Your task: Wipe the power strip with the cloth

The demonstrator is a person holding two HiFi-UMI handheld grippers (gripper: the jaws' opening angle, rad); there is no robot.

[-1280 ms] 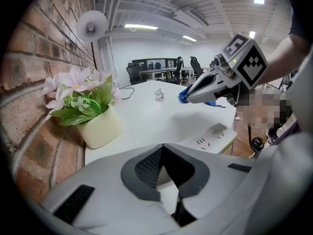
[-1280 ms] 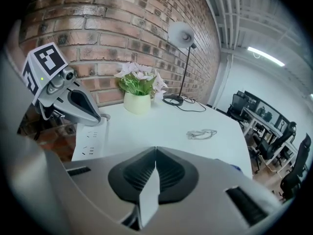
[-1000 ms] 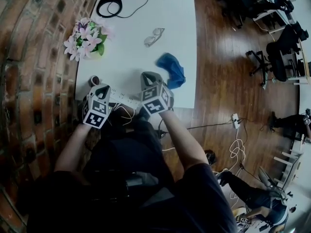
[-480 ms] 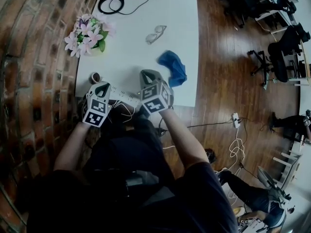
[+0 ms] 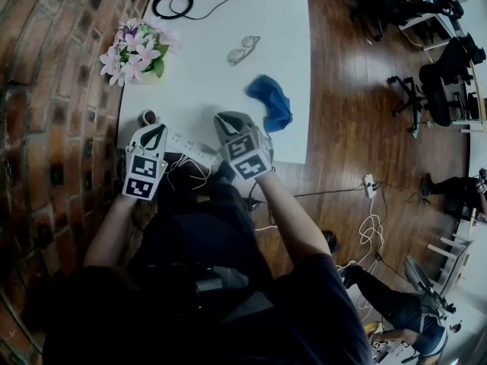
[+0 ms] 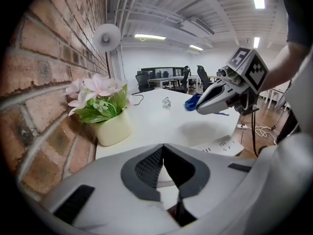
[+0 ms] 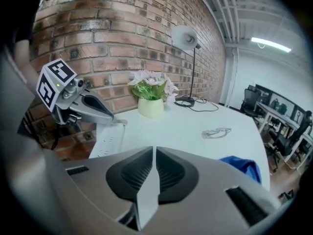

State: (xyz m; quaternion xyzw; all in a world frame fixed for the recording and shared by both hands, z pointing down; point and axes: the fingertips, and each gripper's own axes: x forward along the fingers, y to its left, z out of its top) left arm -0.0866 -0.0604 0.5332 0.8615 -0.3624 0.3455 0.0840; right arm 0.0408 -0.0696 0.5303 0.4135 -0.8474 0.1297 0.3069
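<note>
Along the near edge of the white table (image 5: 228, 36), the head view shows the long white plastic power strip (image 5: 190, 147) lying crosswise between both tools. The crumpled blue cloth (image 5: 270, 103) lies beyond and right of the right gripper (image 5: 223, 120), the nearer one. The left gripper view shows the left gripper (image 6: 163, 147) with ribbed dark pads pressed together, empty. In the right gripper view the jaws have just been opening to a narrow slit, nothing between them
</note>
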